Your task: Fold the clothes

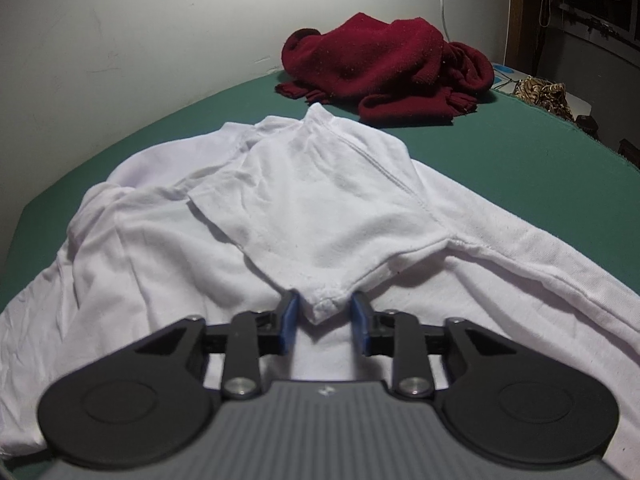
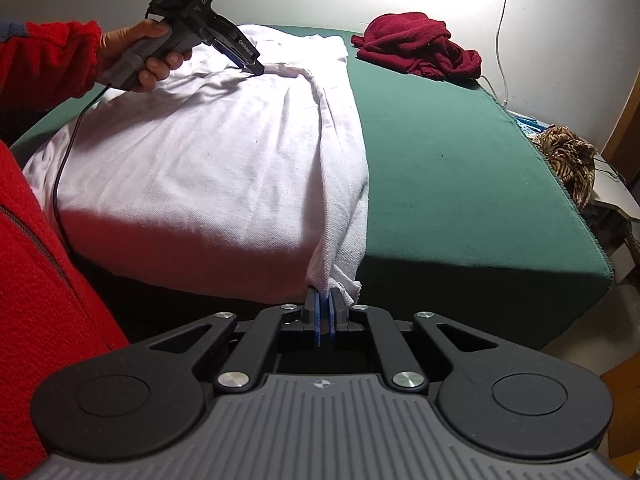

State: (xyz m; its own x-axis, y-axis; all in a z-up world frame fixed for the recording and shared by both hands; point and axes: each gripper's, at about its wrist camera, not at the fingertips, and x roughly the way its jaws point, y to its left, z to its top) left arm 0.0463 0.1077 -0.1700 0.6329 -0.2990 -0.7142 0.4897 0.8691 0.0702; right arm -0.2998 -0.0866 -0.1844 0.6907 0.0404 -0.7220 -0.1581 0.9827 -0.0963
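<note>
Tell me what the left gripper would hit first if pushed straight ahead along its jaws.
The left gripper would first meet the folded-over sleeve corner of the white cotton shirt, which already lies between its blue pads. Beyond lies more shirt; the crumpled dark red sweater is much farther back.

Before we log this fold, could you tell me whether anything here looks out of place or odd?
Only the red garment, dumped in a crumpled heap at the far side of the green table, unfolded. The white shirt lies mid-fold, wrinkled but undamaged.
</note>
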